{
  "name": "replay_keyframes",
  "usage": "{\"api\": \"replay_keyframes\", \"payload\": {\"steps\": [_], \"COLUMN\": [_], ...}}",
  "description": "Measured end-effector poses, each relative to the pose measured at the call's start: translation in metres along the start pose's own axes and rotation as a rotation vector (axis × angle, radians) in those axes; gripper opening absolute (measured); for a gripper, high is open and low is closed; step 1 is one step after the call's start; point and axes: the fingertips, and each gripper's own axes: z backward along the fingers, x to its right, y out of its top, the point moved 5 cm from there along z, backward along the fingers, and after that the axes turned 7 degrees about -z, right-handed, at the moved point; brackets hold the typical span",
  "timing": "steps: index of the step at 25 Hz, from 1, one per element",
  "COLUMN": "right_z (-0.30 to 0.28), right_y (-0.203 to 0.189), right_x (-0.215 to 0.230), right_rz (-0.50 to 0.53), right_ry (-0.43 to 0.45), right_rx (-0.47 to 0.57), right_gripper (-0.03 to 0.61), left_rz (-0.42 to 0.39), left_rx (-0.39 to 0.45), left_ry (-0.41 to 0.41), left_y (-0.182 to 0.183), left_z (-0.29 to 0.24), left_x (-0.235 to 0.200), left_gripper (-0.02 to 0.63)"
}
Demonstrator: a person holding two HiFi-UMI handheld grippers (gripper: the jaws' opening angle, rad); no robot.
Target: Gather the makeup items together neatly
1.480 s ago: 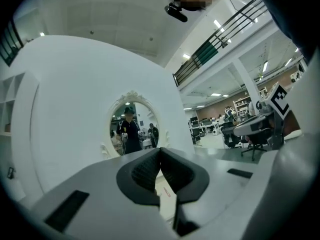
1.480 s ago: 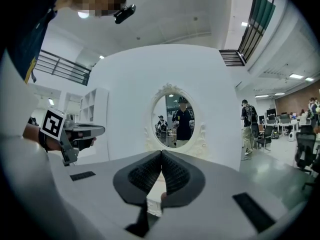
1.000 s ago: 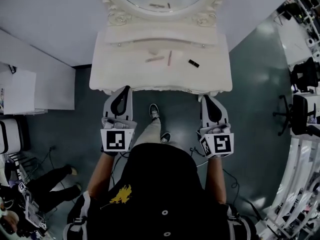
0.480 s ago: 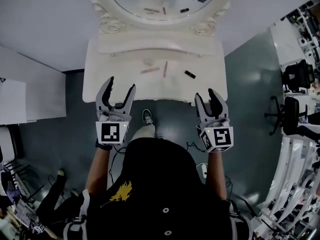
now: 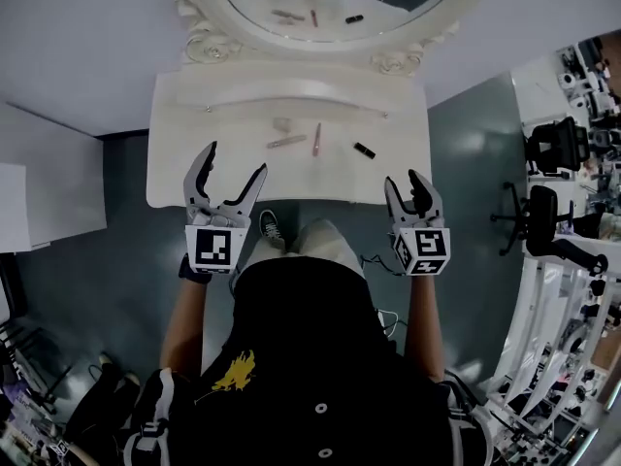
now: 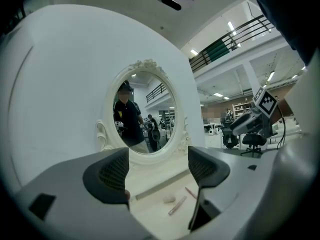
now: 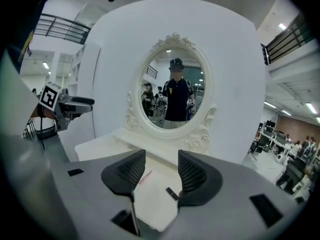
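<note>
On the white vanity table (image 5: 194,153) lie a small beige piece (image 5: 282,124), a beige tube (image 5: 287,142), a pink pencil (image 5: 316,139) and a short black stick (image 5: 364,150). My left gripper (image 5: 233,163) hovers over the table's front left part, its jaws opening wide with nothing between them. Through them the left gripper view shows the beige piece (image 6: 169,199), tube (image 6: 177,205) and pencil (image 6: 190,192). My right gripper (image 5: 406,181) hangs at the front right edge, jaws opening and holding nothing. The right gripper view shows the pencil (image 7: 145,176) and black stick (image 7: 171,193) ahead.
An oval mirror (image 5: 330,8) in a carved white frame stands at the table's back against a white wall and reflects the items. A raised ledge (image 5: 291,97) runs along the back. Office chairs (image 5: 548,212) and racks stand on the right. My shoe (image 5: 271,229) is under the front edge.
Both grippers have gone from shut to open and moved forward from in front of the table to its front edge. The left one opened wider.
</note>
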Motion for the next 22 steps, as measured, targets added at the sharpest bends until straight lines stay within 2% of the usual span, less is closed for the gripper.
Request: {"api": "replay_keyframes", "payload": {"steps": [3,8,11,17,22], "right_z": [-0.017,-0.050,-0.070,-0.100,-0.132], "right_y": [-0.014,-0.047,-0.077,-0.120,-0.149], "right_x": [0.002,0.005,0.015,0.038,0.055], "right_rz": [0.018,0.054,0.068,0.073,0.145], "right_ry": [-0.010,-0.008,-0.013,-0.021,-0.018], "right_rx": [-0.066,-0.167,-0.229,-0.325,-0.421], "right_gripper": [0.221,0.221,0.219,0.215,0.213], "left_rz": [-0.011,-0.054,-0.031,-0.037,-0.042], "left_rx": [-0.008,0.060,0.036,0.029,-0.015], "left_ry": [-0.021,-0.021,-0.019,0.003,0.003], "left_y": [-0.010,-0.022,-0.036,-0.055,-0.058], "left_z": [-0.004,-0.014,-0.018,-0.027,-0.033], "left_x": [-0.003,-0.007,-0.004,0.000,0.005], "left_gripper": [0.368,0.368,0.368,0.367,0.367]}}
